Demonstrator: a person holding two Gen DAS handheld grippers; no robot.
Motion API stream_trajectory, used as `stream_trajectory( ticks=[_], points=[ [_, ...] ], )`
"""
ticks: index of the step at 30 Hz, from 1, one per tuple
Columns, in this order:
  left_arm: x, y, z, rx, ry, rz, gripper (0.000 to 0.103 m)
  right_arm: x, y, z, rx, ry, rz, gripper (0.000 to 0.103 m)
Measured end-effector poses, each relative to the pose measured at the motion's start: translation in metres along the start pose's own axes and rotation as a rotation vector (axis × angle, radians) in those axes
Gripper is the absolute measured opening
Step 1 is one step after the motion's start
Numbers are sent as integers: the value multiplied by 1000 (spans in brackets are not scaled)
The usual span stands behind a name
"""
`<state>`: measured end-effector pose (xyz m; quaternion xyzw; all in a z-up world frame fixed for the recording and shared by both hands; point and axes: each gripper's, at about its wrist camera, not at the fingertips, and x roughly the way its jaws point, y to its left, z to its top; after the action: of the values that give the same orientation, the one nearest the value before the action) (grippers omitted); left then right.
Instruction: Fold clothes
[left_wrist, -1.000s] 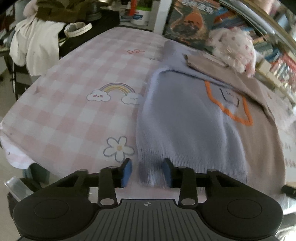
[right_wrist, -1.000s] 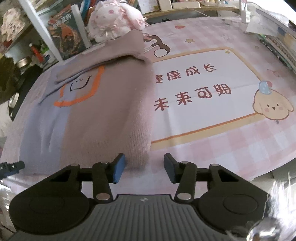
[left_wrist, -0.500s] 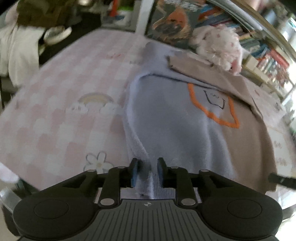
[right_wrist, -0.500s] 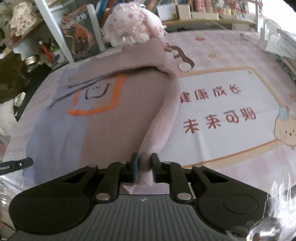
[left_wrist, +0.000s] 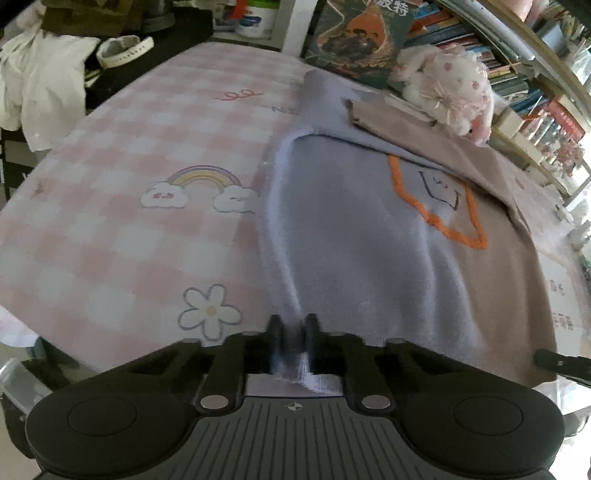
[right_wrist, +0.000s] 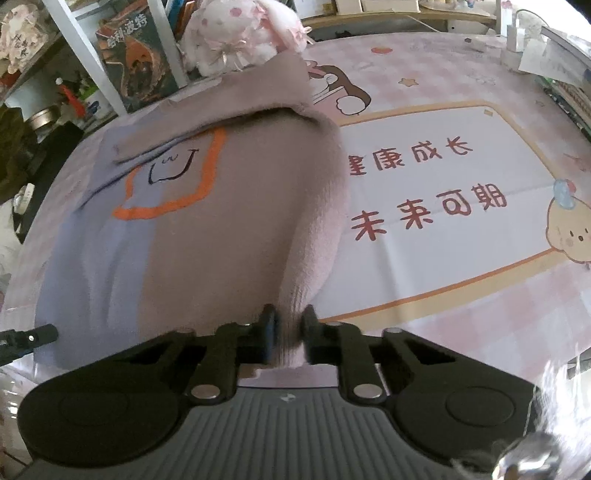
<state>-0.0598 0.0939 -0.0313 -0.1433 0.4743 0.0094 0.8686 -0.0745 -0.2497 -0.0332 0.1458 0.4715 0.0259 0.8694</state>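
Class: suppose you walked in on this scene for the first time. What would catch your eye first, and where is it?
The two-tone sweater, lavender and tan with an orange-outlined face, lies across the pink checked tablecloth. Each near corner of its hem is pinched: left gripper on lavender; right gripper, jaws closing, on tan. A pink plush toy sits behind it.

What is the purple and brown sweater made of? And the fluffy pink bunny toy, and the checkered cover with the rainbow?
The sweater looks like soft knitted yarn: fuzzy surface, ribbed hem, probably wool or acrylic. The bunny toy looks like plush fabric with a shaggy pile. The checkered cover looks like smooth printed cloth or plastic sheeting; I cannot tell which.
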Motion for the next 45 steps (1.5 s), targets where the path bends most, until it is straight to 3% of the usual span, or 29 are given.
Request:
stream_trajectory(
  ticks=[9, 17, 24, 28, 33, 41, 45],
  points=[
    [-24, 12, -23, 6, 18, -26, 5, -27, -12, -18, -19, 0, 40, 10],
    [-52, 11, -60, 28, 63, -51, 5, -61, -33, -53, -22, 53, 89, 10],
    [-61, 7, -83, 28, 87, -57, 5, -73, -38, -80, -80, 117, 67, 10],
    [-73, 12, -72, -47, 42, -120, 5, -87, -38, -77, -93, 79, 98, 10],
    [-90, 16, -40, -179, -81, -230, 5, -116, -34, -50, -103, -57, 157, 10],
    [-84, -7, 31, -184, -245, -275, 5, -123, -34, 23, 0, -243, 234, 10],
    [-70, -18, 66, -158, -270, -296, 5, -113, -31, 60, 25, -286, 220, 10]
  ],
)
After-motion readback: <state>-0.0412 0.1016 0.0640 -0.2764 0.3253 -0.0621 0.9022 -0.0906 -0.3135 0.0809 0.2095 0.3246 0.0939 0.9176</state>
